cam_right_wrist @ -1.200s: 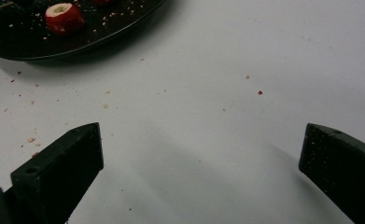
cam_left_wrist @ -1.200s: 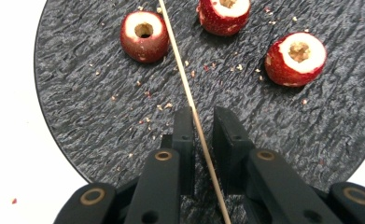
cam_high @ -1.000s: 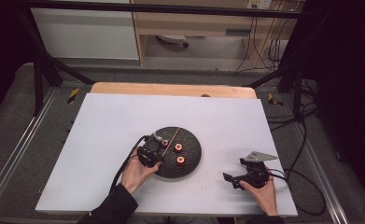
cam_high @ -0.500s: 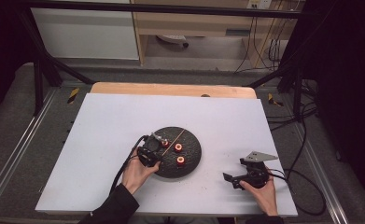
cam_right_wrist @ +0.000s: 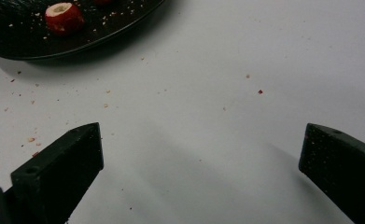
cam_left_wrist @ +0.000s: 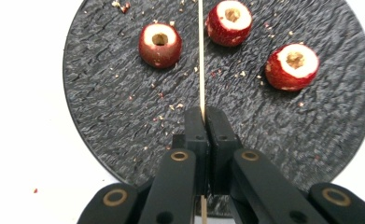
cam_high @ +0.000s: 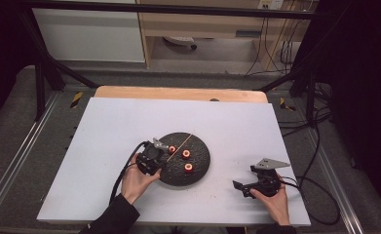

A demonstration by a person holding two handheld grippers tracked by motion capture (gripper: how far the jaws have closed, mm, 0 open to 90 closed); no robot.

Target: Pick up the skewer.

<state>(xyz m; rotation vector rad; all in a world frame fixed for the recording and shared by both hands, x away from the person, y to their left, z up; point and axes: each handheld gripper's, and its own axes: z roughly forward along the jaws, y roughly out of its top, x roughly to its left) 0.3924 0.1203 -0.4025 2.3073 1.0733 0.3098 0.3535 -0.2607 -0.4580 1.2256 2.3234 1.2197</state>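
Note:
A round black slate plate [cam_high: 200, 165] [cam_left_wrist: 101, 126] sits mid-table with three red cored fruits on it [cam_high: 186, 154] [cam_left_wrist: 160, 45] [cam_left_wrist: 228, 16] [cam_left_wrist: 292, 66]. A thin wooden skewer [cam_left_wrist: 200, 56] [cam_high: 180, 145] runs across the plate between the fruits. My left gripper [cam_high: 151, 158] [cam_left_wrist: 204, 114] is at the plate's left rim, shut on the skewer's near end. My right gripper [cam_high: 244, 187] [cam_right_wrist: 201, 154] rests low over the bare table right of the plate, jaws wide open with nothing between them. One fruit [cam_right_wrist: 64, 17] and the plate edge [cam_right_wrist: 124, 23] lie far left in the right gripper view.
Crumbs and red flecks [cam_right_wrist: 259, 92] are scattered on the white table top [cam_high: 129, 126] around the plate. A wooden strip [cam_high: 178, 92] borders the far edge. Cables [cam_high: 319, 146] trail off the right side.

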